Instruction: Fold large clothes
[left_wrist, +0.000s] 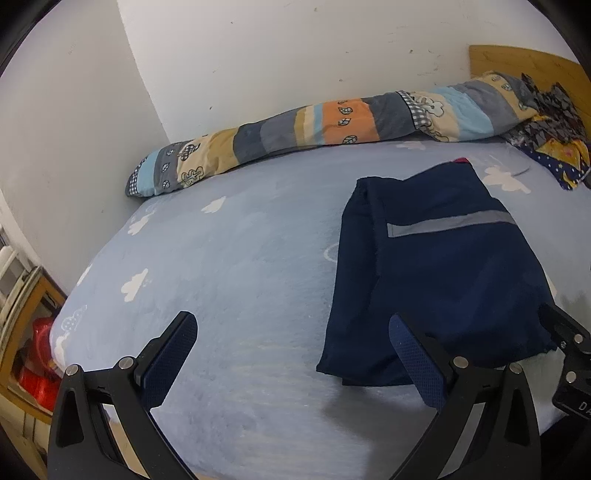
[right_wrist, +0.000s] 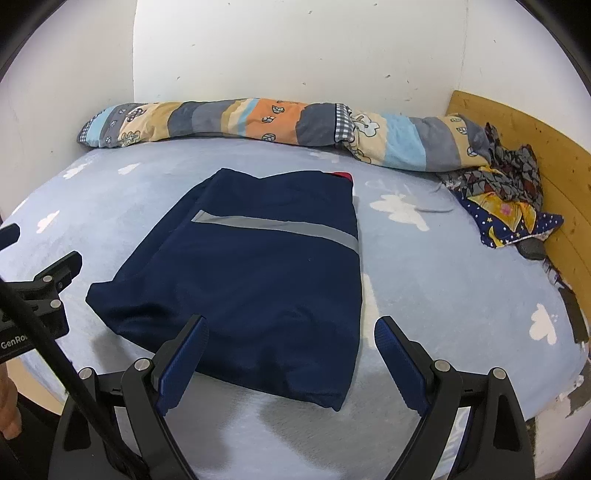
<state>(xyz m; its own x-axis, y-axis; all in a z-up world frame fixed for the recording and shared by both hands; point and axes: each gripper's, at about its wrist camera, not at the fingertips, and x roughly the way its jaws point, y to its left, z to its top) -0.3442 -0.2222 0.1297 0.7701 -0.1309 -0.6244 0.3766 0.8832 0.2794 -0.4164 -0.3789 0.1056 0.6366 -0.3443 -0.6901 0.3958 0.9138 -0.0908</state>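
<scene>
Both tongs hang wide and hold nothing: my left gripper (left_wrist: 293, 341) hovers over bare sheet just left of the garment's near corner, and my right gripper (right_wrist: 291, 343) sits above the garment's near edge, its left finger over the cloth and its right finger over the sheet beside it.

The navy garment (right_wrist: 255, 280) lies on the blue cloud-print bed sheet (left_wrist: 221, 258), toward the middle of the bed, already folded into a tidy rectangle with a grey reflective stripe (right_wrist: 273, 227) running across its upper half. A small red bit peeks out at its far edge; what it is I cannot tell.

My judgement is that the folding is nearly done, or done: the edges look squared and no sleeve or leg trails out. If one more fold is wanted, I would need to bring both tongs down onto the near corners, pinch through all the layers together, and carry that edge over to the far one without dragging the stack askew.

No box, basket or drawer for the garment shows. Along the wall runs a rolled patchwork quilt (right_wrist: 258, 122), and a heap of patterned clothes (right_wrist: 506, 195) sits against the wooden headboard (right_wrist: 554, 166), well apart from the garment.
</scene>
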